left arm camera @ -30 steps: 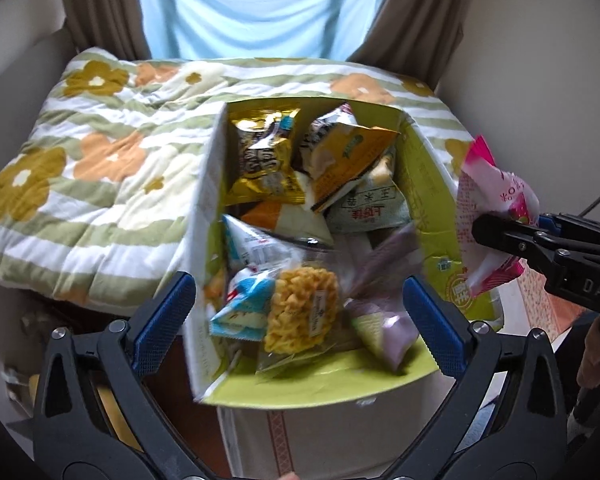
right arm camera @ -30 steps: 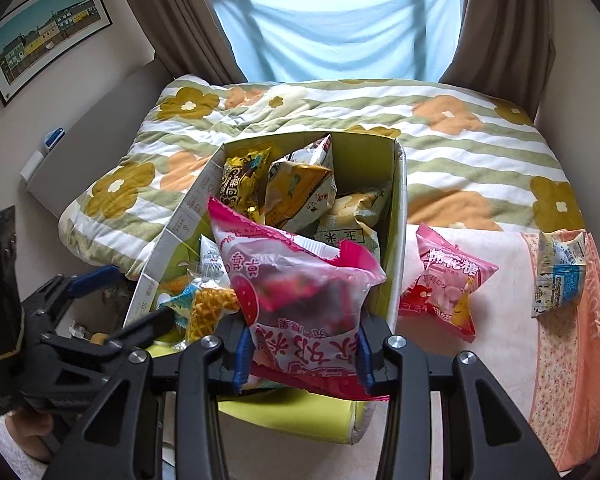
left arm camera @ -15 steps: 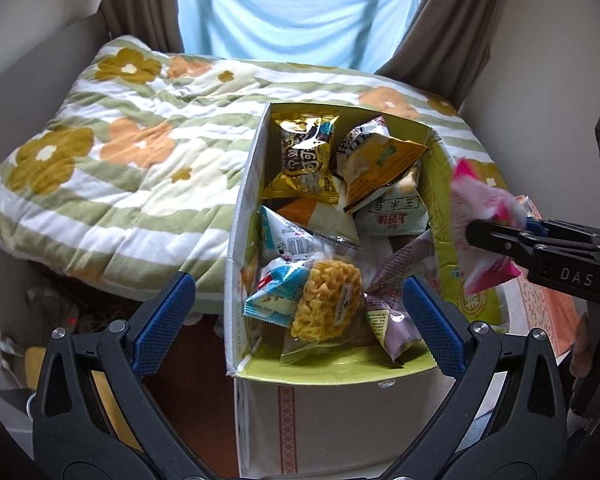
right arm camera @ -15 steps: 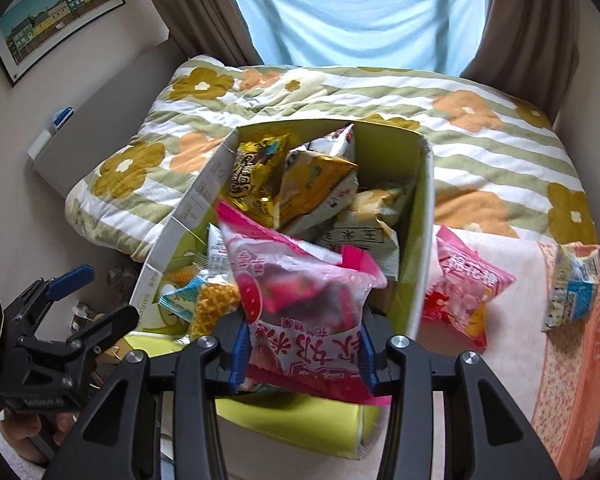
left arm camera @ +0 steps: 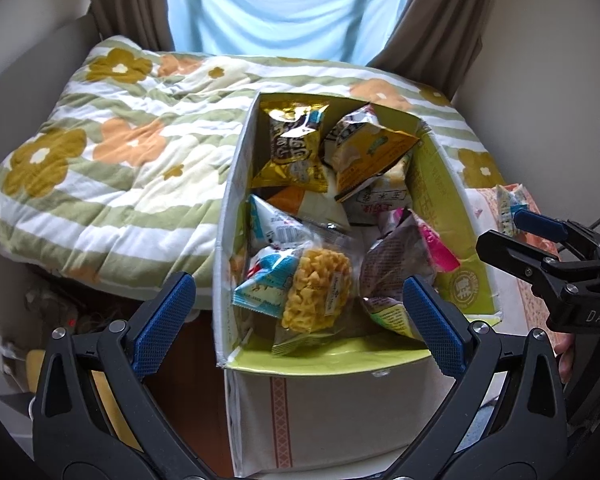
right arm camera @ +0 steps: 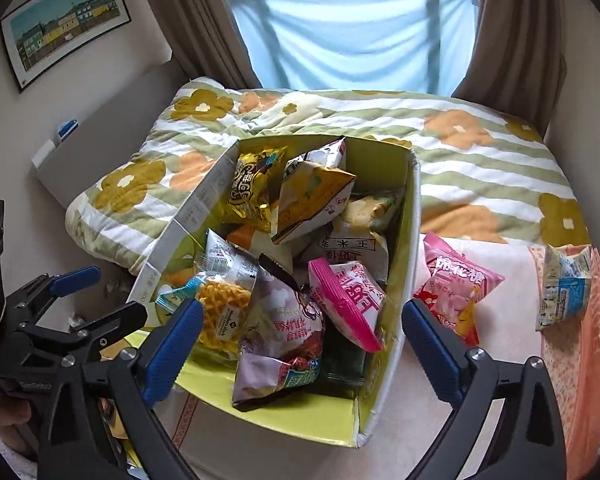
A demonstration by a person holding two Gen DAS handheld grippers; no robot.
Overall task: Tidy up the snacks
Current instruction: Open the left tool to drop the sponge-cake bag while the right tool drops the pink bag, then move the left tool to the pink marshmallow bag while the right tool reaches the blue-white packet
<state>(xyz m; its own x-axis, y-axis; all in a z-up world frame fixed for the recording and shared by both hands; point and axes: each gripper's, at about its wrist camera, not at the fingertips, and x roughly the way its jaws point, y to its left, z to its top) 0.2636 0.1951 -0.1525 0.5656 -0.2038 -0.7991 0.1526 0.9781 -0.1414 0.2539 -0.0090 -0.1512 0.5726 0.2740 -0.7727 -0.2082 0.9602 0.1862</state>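
An open cardboard box [right arm camera: 405, 280] with a green lining holds several snack bags. A pink and white bag [right arm camera: 350, 300] lies in it at the near right, also seen in the left wrist view [left arm camera: 436, 246]. My right gripper [right arm camera: 300, 344] is open and empty above the box's near edge; it shows at the right of the left wrist view [left arm camera: 504, 228]. My left gripper [left arm camera: 296, 320] is open and empty over the box's near end; it shows at the left of the right wrist view [right arm camera: 100, 296]. A second pink bag [right arm camera: 456, 292] and a blue and white bag [right arm camera: 566, 284] lie on the cloth right of the box.
A flowered striped quilt [right arm camera: 480, 160] covers the bed behind and left of the box [left arm camera: 236, 248]. A pale pink and orange cloth [right arm camera: 516, 360] lies under the loose bags. Curtains and a blue sheet [right arm camera: 352, 36] hang at the window. Walls stand close on both sides.
My right gripper has opened and let go of the pink and white bag, which now lies in the box. My left gripper has shifted left relative to the box and stayed open.
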